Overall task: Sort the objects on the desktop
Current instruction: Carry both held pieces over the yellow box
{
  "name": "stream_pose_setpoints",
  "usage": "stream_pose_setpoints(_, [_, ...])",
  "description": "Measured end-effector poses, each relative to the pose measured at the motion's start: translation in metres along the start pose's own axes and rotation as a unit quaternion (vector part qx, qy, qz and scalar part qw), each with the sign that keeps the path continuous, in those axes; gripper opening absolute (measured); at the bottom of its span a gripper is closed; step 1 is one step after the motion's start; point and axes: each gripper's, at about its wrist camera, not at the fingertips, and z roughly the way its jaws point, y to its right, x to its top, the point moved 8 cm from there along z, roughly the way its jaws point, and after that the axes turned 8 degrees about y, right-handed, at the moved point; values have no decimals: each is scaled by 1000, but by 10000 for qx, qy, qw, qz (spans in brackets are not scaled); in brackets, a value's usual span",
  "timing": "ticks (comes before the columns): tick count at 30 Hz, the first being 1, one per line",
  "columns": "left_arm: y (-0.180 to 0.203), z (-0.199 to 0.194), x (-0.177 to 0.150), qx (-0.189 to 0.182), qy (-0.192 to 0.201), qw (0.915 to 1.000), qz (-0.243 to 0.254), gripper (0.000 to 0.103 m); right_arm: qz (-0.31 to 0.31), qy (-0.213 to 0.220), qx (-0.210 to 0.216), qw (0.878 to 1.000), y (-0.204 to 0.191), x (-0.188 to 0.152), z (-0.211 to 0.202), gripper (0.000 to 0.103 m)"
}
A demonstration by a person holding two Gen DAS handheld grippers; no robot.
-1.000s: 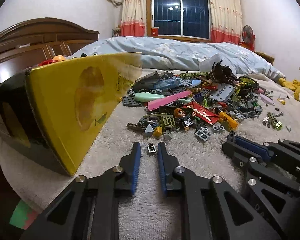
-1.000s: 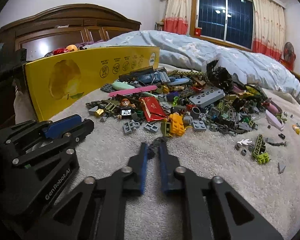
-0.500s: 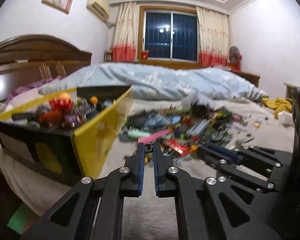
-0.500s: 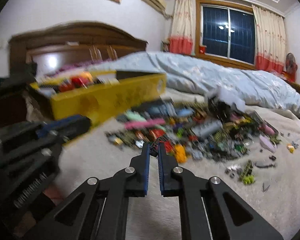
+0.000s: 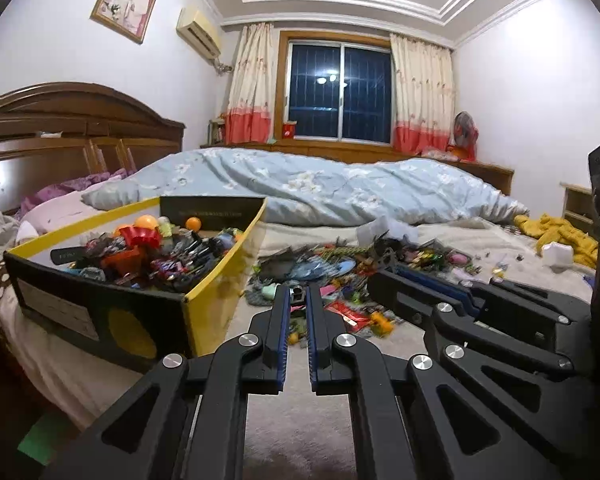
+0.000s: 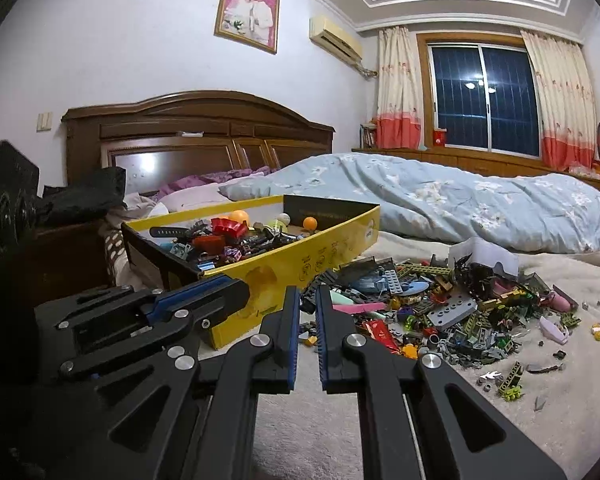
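A yellow cardboard box, half full of toy parts and small balls, stands on the bed to the left. Right of it lies a pile of loose building-brick pieces. My left gripper is shut on a small grey brick and hangs above the blanket, near the box's front corner. To its right, my right gripper is shut with what looks like a small dark piece at its tips, hard to tell from the pile behind. Each gripper shows in the other's view: the right gripper, the left gripper.
A cream blanket covers the bed under the pile, with several stray pieces at the right. A blue quilt lies behind. The wooden headboard is at the back left, and a yellow cloth at the far right.
Both grippers have risen off the blanket and tilted up, so the box's inside now shows. The left jaws have shut on the small grey brick and lifted it.
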Motion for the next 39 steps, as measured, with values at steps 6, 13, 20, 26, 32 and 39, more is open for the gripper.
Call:
stream_pose_setpoints(6, [-21, 3, 1, 250, -100, 9996, -36, 8, 131, -108, 249, 9995, -11, -2, 20, 7])
stream_pose_setpoints(13, [-66, -1, 8, 827, 182, 9964, 29, 8, -4, -86, 799, 9968, -47, 5, 53, 7])
stream_pose_setpoints(20, [-102, 0, 1, 1117, 179, 9936, -31, 7, -391, 12, 1108, 9931, -81, 6, 79, 7])
stream_pose_setpoints(26, [-121, 15, 7, 1281, 207, 9915, 24, 8, -468, 88, 1243, 9911, -91, 9, 104, 7])
stream_pose_setpoints(32, [-129, 34, 5, 1351, 122, 9906, 170, 8, -168, -82, 1343, 9908, -86, -1, 128, 8])
stream_pose_setpoints(39, [-132, 47, 5, 1297, -7, 9914, 197, 8, -2, -182, 1334, 9909, -82, -2, 141, 9])
